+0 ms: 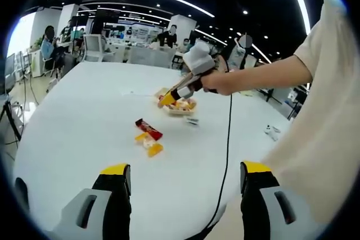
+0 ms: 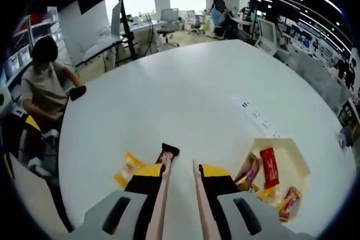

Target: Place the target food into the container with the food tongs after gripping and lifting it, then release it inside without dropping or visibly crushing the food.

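The cream container sits at the right of the right gripper view with several wrapped snacks in it. My right gripper is shut on the pink food tongs, whose two arms stand apart with nothing between them. A dark red snack bar lies on the table just past the left tong tip, and a yellow packet lies to its left. In the left gripper view a hand holds the right gripper low beside the container; the red bar and yellow packets lie nearer. My left gripper is open and holds nothing.
The big white table has wide bare room around the snacks. A black cable runs from the right gripper to the near edge. A small white object lies at the right. A seated person is at the table's left edge.
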### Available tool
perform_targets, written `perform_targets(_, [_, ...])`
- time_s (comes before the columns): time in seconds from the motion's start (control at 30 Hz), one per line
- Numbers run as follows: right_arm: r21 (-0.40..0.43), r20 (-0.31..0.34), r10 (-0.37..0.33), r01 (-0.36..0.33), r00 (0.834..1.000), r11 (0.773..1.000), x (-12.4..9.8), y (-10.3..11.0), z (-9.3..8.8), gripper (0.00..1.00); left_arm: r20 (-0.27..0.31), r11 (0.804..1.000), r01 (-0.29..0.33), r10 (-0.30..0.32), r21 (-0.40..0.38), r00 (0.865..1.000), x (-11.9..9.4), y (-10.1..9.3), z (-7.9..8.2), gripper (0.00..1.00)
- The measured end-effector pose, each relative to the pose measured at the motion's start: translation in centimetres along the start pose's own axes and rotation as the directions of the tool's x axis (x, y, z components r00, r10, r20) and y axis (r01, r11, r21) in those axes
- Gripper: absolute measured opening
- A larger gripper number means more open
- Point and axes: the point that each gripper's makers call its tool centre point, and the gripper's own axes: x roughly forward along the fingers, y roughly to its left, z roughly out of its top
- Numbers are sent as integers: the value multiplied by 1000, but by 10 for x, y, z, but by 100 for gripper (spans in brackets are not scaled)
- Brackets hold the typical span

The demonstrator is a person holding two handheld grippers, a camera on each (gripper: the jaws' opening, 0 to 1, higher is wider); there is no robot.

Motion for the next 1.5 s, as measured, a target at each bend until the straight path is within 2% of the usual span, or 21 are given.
perform_targets(0.57, [6,-18,20,-20,1000,1000,13,16,-1,24,-1,1000,-6,6,-5,1000,-6,8,-3,79])
perform_targets(1.5, [23,-71,57,-55,996,998,34,39,-14,25,-5,999,-25,25,-28,1000,-12,11,-11,79])
